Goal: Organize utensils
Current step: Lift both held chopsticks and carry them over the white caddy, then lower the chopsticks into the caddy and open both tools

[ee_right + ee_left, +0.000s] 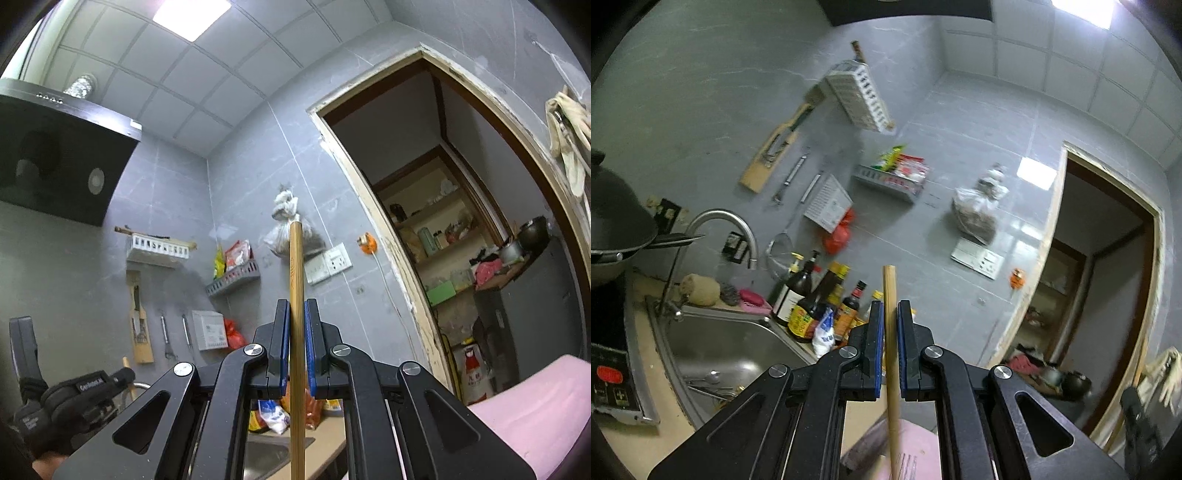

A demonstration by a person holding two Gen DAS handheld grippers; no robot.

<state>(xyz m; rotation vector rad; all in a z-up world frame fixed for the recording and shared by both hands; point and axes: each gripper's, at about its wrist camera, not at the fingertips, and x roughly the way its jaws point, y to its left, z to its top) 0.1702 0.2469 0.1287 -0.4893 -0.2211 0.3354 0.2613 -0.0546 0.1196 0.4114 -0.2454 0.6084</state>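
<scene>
A pale, square-ended bamboo chopstick (891, 332) stands nearly upright at the centre of the left wrist view, clamped between the blue pads of the left gripper (890, 314). In the right wrist view a darker, grained chopstick (296, 314) rises through the frame's centre, pinched by the right gripper (296, 314). Left of centre in the left view lie a steel sink (738, 347) and crowded sauce bottles (812, 302), with a white utensil rack (858, 96) on the grey wall, upper middle, and a doorway (1108, 266) at right.
</scene>
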